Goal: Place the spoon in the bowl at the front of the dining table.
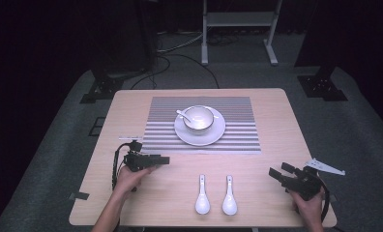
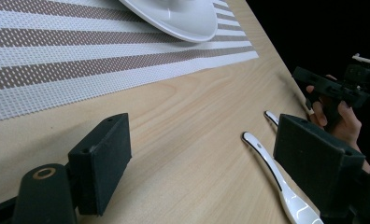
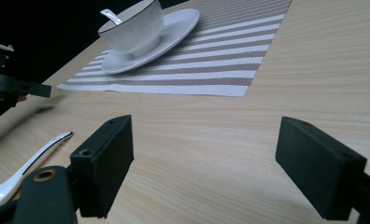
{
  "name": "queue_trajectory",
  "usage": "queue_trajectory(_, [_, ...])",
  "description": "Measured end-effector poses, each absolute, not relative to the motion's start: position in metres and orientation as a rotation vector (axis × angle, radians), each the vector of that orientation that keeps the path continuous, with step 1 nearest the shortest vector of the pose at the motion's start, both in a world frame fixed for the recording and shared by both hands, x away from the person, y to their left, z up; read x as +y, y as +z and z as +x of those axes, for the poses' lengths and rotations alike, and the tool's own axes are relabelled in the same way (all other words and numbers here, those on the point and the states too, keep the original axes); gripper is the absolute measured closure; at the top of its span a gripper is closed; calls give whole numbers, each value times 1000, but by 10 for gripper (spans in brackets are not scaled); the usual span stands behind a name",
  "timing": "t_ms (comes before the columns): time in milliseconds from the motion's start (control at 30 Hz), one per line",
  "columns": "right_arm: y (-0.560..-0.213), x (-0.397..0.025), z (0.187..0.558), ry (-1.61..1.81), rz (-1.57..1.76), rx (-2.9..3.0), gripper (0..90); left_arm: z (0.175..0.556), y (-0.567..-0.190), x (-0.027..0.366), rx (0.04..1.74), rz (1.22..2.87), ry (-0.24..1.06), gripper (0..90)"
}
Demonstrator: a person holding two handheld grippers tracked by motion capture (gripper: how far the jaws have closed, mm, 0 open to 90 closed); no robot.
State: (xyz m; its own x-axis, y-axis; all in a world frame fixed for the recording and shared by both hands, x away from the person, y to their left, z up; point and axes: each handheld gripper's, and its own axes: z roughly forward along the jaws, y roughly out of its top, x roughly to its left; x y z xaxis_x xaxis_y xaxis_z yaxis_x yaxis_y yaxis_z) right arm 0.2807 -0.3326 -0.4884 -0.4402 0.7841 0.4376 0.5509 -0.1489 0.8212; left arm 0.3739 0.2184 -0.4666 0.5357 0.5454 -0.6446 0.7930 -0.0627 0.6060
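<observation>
Spoons lie side by side at the near edge of the table (image 1: 276, 116), bowls toward the person, handles pointing at the mat: left spoon (image 1: 202, 195), right spoon (image 1: 229, 195). Neither is touched, so the step in hand appears to be the approach before a pick. The left gripper (image 1: 163, 160) hovers just left of the spoons and a little beyond their handles, jaws wide apart and empty; in its own view the left spoon (image 2: 279, 184) runs beside the right-hand jaw, not between the jaws. The right gripper (image 1: 278, 172) hovers to the right of the spoons, near but apart, jaws likewise spread and holding nothing; its view places one spoon (image 3: 22, 172) outside the left-hand jaw. The next move probably calls for either gripper to swing inward, bracket a handle between the jaws, lower, and close on the thin handle squarely to prevent slip on the glazed surface. Farther off, on the striped mat (image 1: 238, 135), stands a plate (image 1: 213, 133) carrying a bowl (image 1: 198, 119) with a third spoon (image 1: 184, 115) resting in it, well apart from both grippers.
</observation>
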Motion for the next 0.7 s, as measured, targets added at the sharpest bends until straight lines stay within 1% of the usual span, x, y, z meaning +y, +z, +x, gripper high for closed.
queue_trajectory(300, [-488, -332, 281, 1629, 1527, 1897, 183, 366, -469, 221, 1130, 1742, -266, 178])
queue_trajectory(333, [-488, -332, 281, 1629, 1527, 1897, 183, 365, -470, 221, 1134, 1740, -265, 149])
queue_trajectory(367, [-488, -332, 281, 1629, 1527, 1896, 183, 364, -470, 221, 1134, 1742, -268, 146])
queue_trajectory(700, [-488, -332, 280, 1626, 1530, 1897, 183, 355, -467, 220, 1105, 1742, -248, 145])
